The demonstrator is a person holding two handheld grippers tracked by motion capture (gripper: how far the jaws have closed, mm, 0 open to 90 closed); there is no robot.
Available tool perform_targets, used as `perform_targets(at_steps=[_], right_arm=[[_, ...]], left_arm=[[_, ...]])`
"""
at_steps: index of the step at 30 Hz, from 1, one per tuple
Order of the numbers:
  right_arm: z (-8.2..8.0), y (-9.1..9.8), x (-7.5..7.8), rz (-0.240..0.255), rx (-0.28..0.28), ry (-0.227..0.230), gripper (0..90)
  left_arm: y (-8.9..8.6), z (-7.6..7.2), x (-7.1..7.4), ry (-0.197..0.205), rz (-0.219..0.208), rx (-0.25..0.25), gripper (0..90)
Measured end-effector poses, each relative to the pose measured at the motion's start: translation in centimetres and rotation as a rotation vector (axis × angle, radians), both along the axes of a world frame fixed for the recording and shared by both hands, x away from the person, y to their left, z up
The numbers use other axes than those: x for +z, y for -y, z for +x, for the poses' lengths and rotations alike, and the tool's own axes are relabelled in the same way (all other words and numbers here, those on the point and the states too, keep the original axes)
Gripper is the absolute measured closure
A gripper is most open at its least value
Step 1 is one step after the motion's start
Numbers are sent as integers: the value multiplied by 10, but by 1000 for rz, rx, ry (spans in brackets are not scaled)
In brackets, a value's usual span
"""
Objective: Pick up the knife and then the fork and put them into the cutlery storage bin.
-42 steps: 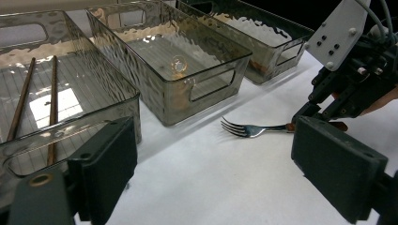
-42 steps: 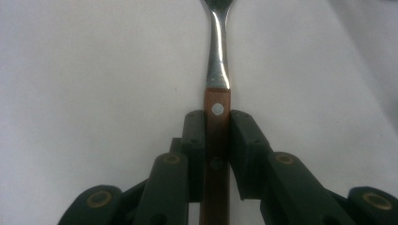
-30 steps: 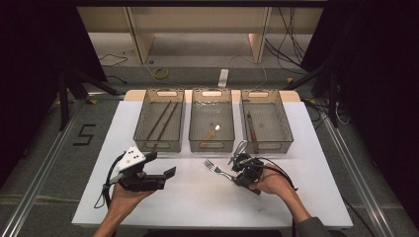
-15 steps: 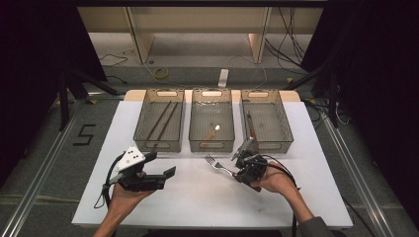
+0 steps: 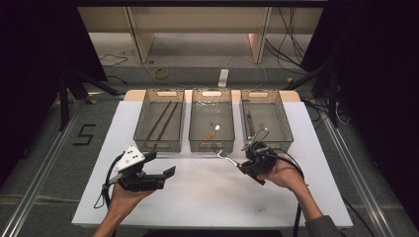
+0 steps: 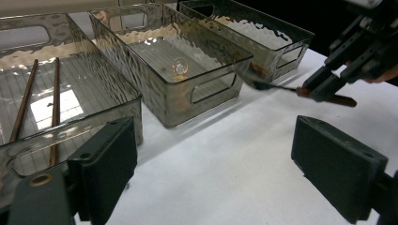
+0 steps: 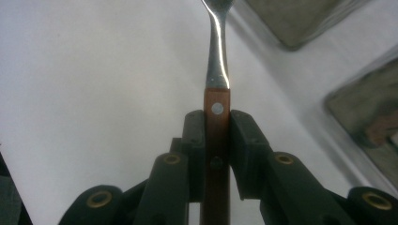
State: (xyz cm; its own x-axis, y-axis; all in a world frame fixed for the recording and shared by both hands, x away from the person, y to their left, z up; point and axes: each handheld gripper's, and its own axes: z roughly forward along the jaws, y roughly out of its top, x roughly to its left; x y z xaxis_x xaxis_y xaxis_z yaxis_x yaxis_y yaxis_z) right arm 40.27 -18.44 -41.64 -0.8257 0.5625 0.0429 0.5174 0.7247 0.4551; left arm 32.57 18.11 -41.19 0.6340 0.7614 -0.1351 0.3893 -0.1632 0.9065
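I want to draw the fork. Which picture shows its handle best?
The right gripper view: the fork stands close up, its wooden handle clamped in the right tool. The left gripper view shows it side-on, farther off. The high view shows it tiny.

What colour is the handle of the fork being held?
Reddish-brown wood with a silver rivet; the fork handle shows best in the right gripper view.

Left tongs gaping wide, held level; right tongs clamped shut, raised, pointing left.
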Motion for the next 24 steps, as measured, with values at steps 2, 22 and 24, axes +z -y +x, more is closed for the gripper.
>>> perform_targets(at_steps=[2,22,24], right_arm=[[1,4,4,10,-19,9,774],[58,32,44,139,-202,108,774],[67,35,46,140,-238,112,774]], left_arm=[[0,0,0,-1,-3,0,143],[-1,0,0,-2,-6,2,141],[-1,0,0,-2,-5,2,142]])
